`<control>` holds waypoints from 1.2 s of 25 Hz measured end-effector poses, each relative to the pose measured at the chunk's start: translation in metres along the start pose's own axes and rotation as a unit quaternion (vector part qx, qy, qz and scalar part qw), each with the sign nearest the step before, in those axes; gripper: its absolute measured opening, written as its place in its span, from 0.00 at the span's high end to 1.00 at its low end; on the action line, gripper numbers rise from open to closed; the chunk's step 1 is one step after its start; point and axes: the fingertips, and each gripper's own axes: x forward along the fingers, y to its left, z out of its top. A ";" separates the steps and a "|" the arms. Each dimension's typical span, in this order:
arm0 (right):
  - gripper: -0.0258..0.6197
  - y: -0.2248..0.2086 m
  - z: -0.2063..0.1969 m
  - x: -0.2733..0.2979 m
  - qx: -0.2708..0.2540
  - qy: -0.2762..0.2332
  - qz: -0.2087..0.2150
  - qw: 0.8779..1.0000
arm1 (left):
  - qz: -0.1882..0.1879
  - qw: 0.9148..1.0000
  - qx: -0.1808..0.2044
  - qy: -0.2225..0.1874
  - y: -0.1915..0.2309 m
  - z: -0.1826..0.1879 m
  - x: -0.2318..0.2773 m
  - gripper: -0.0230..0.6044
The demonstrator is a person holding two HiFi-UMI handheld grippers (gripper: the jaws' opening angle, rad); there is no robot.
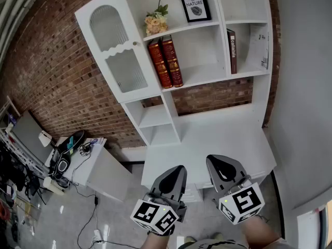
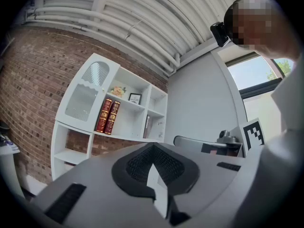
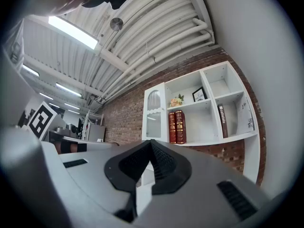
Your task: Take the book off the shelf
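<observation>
**Head view.** The left claw (image 1: 176,173) and the right claw (image 1: 218,166) sit low, side by side and apart. Both are pinched closed with nothing in them. Far ahead of them stands a white shelf (image 1: 249,95) against a brick wall (image 1: 46,71). A wide white top (image 1: 223,134) lies between the claws and the shelf, so there is open room to move.

Two red books (image 1: 166,62) stand on end, ahead of the left claw, touching each other. Their long side goes up and down, and their spines face the claws. There is open room in their box on the side nearer the right claw.

A thin dark book (image 1: 231,51) stands alone ahead of the right claw, close against the inner wall of its box. Its spine has white letters that I cannot read for sure. Above the red books, a framed sign (image 1: 195,5) says "OF NATURE", beside some flowers (image 1: 155,21).

**Left gripper view.** The left claw (image 2: 153,148) has its tips together, holding nothing. The red books (image 2: 108,115) are ahead and to its left, standing tall. The thin dark book (image 2: 147,126) is right above the tip.

**Right gripper view.** The right claw (image 3: 151,144) is also pinched closed and holds nothing. The red books (image 3: 176,127) stand just past its tip, a bit to the right. The thin dark book (image 3: 222,121) is farther right.
</observation>
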 end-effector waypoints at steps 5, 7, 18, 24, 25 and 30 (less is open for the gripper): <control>0.94 -0.007 0.006 -0.012 0.002 -0.004 0.001 1.000 | 0.002 1.000 0.000 -0.001 -0.012 0.002 0.001 0.95; 0.94 -0.009 0.008 -0.014 0.000 -0.004 0.002 1.000 | 0.003 1.000 0.001 -0.001 -0.015 0.002 0.001 0.95; 0.93 -0.050 0.036 -0.032 0.057 -0.041 0.000 0.998 | 0.053 0.998 0.003 -0.020 0.012 0.032 -0.004 0.95; 0.93 -0.045 0.020 -0.028 0.071 -0.051 0.010 0.996 | 0.053 0.998 0.004 -0.021 0.021 0.015 -0.006 0.95; 0.93 -0.045 0.019 -0.026 0.068 -0.057 0.011 0.996 | 0.053 0.998 0.005 -0.024 0.024 0.015 -0.005 0.95; 0.93 -0.041 -0.002 -0.007 0.070 -0.035 0.011 0.997 | 0.051 0.999 -0.012 -0.005 0.040 -0.002 0.001 0.95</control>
